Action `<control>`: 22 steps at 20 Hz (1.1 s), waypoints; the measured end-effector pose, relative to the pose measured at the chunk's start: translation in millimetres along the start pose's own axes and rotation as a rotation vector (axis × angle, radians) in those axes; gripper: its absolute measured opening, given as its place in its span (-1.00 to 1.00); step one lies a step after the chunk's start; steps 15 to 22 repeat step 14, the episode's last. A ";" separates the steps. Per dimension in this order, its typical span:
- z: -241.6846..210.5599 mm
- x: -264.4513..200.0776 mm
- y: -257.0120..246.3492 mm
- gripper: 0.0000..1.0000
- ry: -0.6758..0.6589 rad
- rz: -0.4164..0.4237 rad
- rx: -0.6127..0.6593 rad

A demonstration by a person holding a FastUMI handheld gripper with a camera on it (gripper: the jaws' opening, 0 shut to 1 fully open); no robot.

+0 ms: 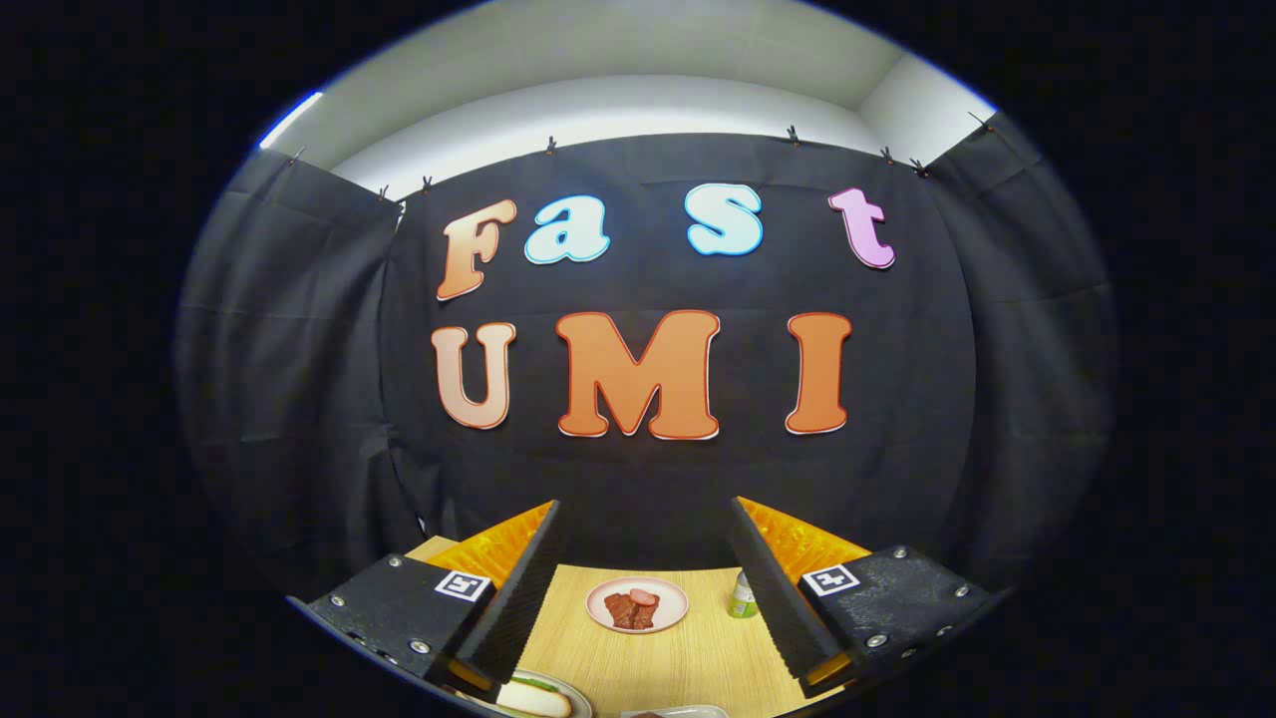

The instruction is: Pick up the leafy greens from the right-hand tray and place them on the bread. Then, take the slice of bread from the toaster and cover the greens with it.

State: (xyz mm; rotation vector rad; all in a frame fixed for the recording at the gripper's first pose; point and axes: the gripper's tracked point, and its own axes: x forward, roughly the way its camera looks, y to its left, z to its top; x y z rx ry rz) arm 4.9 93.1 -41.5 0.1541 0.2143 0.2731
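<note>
My gripper (pixel 646 519) is held high over the wooden table (pixel 658 663), tilted up toward the booth wall, its fingers wide apart and nothing between them. Below the left finger (pixel 518 598) sits a plate (pixel 576 698) with a pale slice of bread (pixel 533 698) and a bit of green at its edge. A grey tray edge (pixel 688 712) peeks in near the bottom, between the fingers.
A pink plate (pixel 598 608) with brown meat pieces (pixel 630 608) sits on the table beyond the fingers, toward the wall. A small green-and-white bottle (pixel 742 595) stands beside the right finger. The black cloth wall rises just behind the table.
</note>
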 end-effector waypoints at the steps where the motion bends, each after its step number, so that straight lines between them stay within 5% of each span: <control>1: 8.9 -0.8 -3.4 0.95 -0.013 -0.009 -0.005; 22: 42.9 -19.3 -25.5 0.95 -0.118 -0.053 -0.039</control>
